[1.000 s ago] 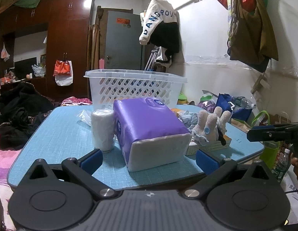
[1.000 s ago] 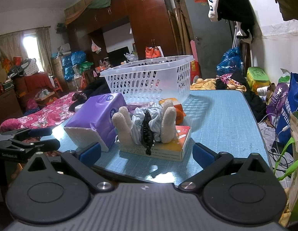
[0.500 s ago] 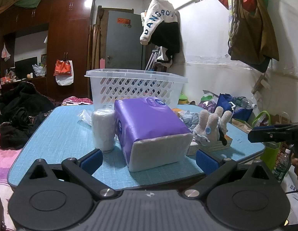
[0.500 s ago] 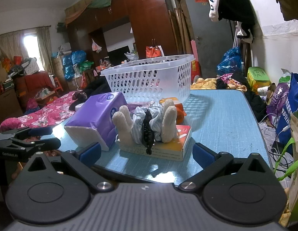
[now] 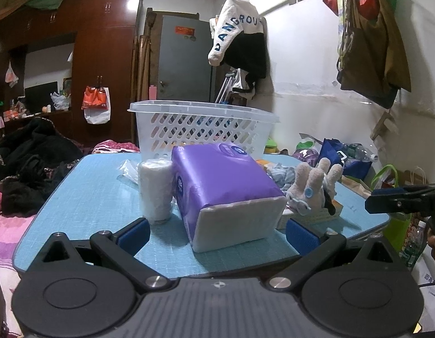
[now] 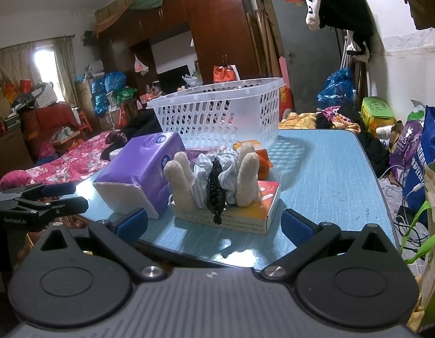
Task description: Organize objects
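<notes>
On the blue table [image 5: 85,197], from the left wrist view, we see a white perforated basket [image 5: 200,129] at the far end, dark wooden wardrobes and a grey door behind it, and clothes hanging on the white wall. In front of the basket lies a purple tissue pack [image 5: 226,186], its white end facing us; touching the pack on one side stands a white roll [image 5: 155,191], and on the other side sits a cream plush toy [image 5: 313,188] on a flat box. Our left gripper [image 5: 216,232] hangs at the near table edge, blue pads spread wide, holding nothing. The right gripper shows at the right edge of this view.

From the right wrist view, the basket [image 6: 220,112] again stands at the back; a bed with pink floral cover lies beyond the table [image 6: 324,169]. Just before the basket, the plush toy [image 6: 214,180], wrapped in striped cloth with a black clip, rests on an orange-and-white box [image 6: 245,211], the tissue pack [image 6: 138,171] beside it. Our right gripper [image 6: 214,222] is released, empty.
</notes>
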### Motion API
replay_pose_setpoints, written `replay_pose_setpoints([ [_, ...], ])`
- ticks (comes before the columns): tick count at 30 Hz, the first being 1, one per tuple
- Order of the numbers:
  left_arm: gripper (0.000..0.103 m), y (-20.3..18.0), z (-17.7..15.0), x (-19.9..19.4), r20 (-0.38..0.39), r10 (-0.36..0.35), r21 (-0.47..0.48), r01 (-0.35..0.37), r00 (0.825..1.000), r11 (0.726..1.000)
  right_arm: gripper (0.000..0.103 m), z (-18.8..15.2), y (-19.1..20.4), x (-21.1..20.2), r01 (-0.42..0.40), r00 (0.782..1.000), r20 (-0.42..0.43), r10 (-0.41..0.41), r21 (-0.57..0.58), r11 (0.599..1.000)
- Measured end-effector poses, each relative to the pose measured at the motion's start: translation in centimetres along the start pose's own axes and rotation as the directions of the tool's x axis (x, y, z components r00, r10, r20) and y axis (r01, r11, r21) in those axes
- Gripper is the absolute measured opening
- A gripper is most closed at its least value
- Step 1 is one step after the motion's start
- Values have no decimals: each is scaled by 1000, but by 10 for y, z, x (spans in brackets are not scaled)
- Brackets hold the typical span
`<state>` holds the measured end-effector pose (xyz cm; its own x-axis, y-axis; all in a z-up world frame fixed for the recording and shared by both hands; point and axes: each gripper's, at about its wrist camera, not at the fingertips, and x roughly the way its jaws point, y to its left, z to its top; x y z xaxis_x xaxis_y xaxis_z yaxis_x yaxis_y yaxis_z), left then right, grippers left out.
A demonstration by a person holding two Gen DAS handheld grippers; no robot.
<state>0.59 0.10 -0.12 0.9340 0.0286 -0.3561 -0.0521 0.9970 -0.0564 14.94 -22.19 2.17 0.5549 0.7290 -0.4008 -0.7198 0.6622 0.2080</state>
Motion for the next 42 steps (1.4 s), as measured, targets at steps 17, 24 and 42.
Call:
replay_pose_setpoints([
  [17, 103, 0, 1, 1, -2, 5, -8, -5, 1000, 1000, 103, -1, -1, 2, 2, 1000, -3, -2, 1, 1000],
  [24, 103, 0, 1, 2, -3, 7, -11, -7, 1000, 1000, 103, -1, -1, 2, 2, 1000, -4, -2, 3, 1000],
  [42, 103, 0, -1, 4, -7, 3, -4, -3, 1000, 1000, 103, -3, -1, 0, 5, 999, 33, -5, -9, 1000],
])
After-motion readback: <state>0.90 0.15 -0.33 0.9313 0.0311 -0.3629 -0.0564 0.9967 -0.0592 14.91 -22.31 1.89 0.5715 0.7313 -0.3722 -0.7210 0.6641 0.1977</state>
